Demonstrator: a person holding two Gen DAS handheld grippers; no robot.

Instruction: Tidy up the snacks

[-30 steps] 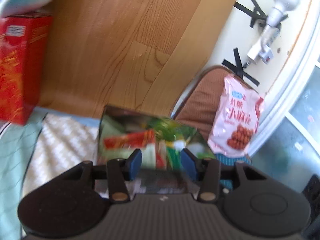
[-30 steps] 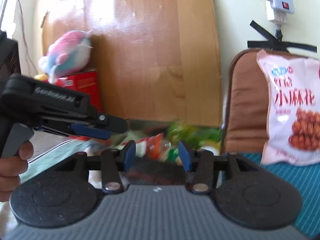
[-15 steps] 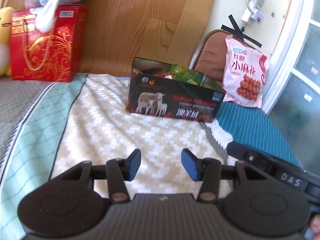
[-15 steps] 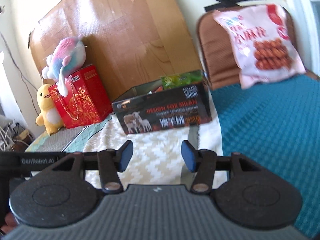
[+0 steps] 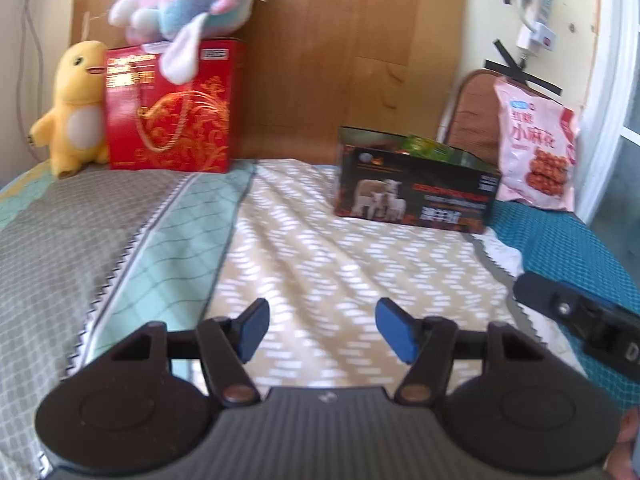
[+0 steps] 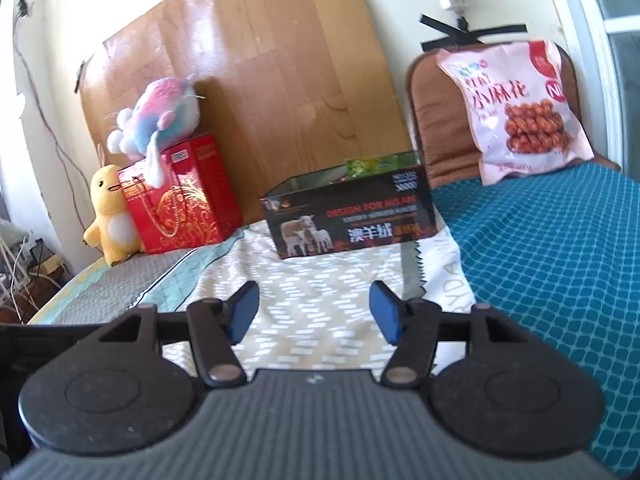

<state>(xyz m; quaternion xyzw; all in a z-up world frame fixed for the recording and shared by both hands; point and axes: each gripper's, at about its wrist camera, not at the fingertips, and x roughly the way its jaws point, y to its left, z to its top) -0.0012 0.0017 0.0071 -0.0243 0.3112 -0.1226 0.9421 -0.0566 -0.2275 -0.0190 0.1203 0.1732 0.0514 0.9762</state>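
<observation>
A dark cardboard box with sheep pictures (image 5: 416, 188) (image 6: 348, 216) stands on the bed near the headboard, with green snack packets (image 5: 426, 146) (image 6: 370, 165) showing above its rim. A pink snack bag (image 5: 534, 148) (image 6: 520, 108) leans on a brown cushion to its right. My left gripper (image 5: 322, 330) is open and empty, low over the patterned blanket, well in front of the box. My right gripper (image 6: 314, 312) is open and empty too, also back from the box. Part of the right gripper shows at the right edge of the left wrist view (image 5: 580, 320).
A red gift box (image 5: 172, 108) (image 6: 180, 196) with a pink plush (image 5: 184, 8) on top and a yellow duck plush (image 5: 76, 104) (image 6: 110, 216) stand at the back left. A wooden headboard (image 6: 260, 60) is behind. A teal blanket (image 6: 552, 248) covers the right.
Both grippers have pulled back from over the box, where they were a second ago, to low over the blanket. Their jaws stand wider apart now.
</observation>
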